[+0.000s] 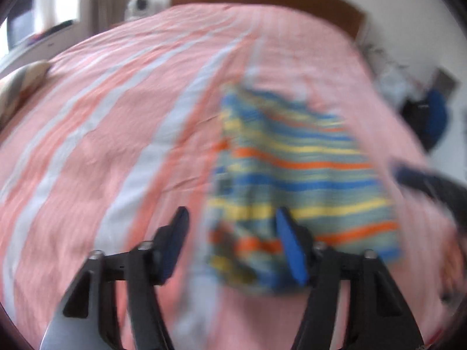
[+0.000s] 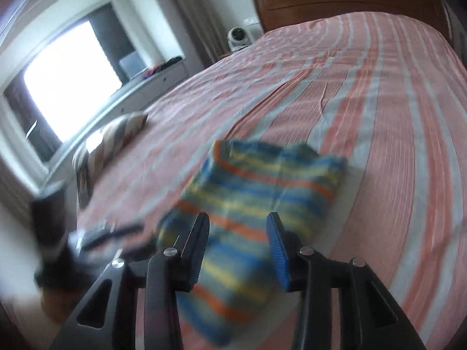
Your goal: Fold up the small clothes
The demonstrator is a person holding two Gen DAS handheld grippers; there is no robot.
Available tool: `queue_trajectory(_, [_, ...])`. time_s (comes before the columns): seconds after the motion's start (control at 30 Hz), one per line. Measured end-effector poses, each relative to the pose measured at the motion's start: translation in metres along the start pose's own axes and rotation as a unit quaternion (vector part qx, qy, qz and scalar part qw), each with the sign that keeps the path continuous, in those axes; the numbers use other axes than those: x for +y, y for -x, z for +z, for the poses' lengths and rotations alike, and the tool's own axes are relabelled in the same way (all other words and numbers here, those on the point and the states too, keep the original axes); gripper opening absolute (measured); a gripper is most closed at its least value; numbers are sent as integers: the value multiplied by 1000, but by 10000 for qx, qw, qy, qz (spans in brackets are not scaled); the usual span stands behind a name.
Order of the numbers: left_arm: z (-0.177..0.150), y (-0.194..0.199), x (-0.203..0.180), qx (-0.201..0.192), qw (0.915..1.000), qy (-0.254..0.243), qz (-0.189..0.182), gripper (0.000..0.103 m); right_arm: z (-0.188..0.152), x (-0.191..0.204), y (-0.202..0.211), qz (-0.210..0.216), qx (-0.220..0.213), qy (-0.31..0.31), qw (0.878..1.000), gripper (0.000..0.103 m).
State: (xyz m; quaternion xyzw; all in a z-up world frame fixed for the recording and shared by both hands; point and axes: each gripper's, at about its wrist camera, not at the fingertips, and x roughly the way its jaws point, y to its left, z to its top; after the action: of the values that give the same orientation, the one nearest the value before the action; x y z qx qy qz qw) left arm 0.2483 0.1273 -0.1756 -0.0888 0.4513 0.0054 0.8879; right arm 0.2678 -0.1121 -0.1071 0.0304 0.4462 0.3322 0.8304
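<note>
Evidently soft, light striped garment (image 1: 294, 172) laid on bed (image 1: 102, 134); limp cloth best pinched at near corners. Left hand-held gripper (image 1: 232, 221) and right hand-held gripper (image 2: 238, 227) held spread, nothing gripped.

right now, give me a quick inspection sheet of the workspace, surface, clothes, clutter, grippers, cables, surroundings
Surface: bed with a pink and white striped sheet, lightly wrinkled.
Job's things: one striped garment in blue, yellow and orange, lying on the sheet near the close edge; blur hides how far it is folded.
Clutter: striped pillow at the window-side edge of the bed.
Grippers: left gripper open, over the garment's edge; right gripper open, above the garment; neither holds cloth.
Cables: nothing seen.
Surroundings: wooden headboard, bright window, a white device beside the bed.
</note>
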Motion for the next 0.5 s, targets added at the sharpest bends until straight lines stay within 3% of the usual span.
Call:
queue_trajectory(0.1, [-4,-8,23,137,9996,238,11,56,-42,6,-16,179,460,99,9987,42])
queue_trajectory(0.17, [-5,2,25,84,9996,92,266,57,-70,7,-38,-263,932,166,9952,41])
queue_trajectory(0.27, [-11,26,29,3,9981,28,616,62,-83,4,-22,-587,700,-229,9956,41])
queue_trajectory(0.33, [-19,44,32,-1,9993,48,362,69,-86,6,-4,-731,564,-442,9947,45])
queue_trajectory(0.4, [-29,61,29,-32,9997,-23,241,74,-91,19,17,-1099,408,-287,9927,67])
queue_trajectory(0.47, [-37,73,23,-76,9998,-113,166,80,-100,34,38,-1512,281,-125,9880,83])
queue_trajectory(0.5, [-41,80,20,-99,9998,-150,107,81,-102,37,44,-1608,231,-109,9867,84])
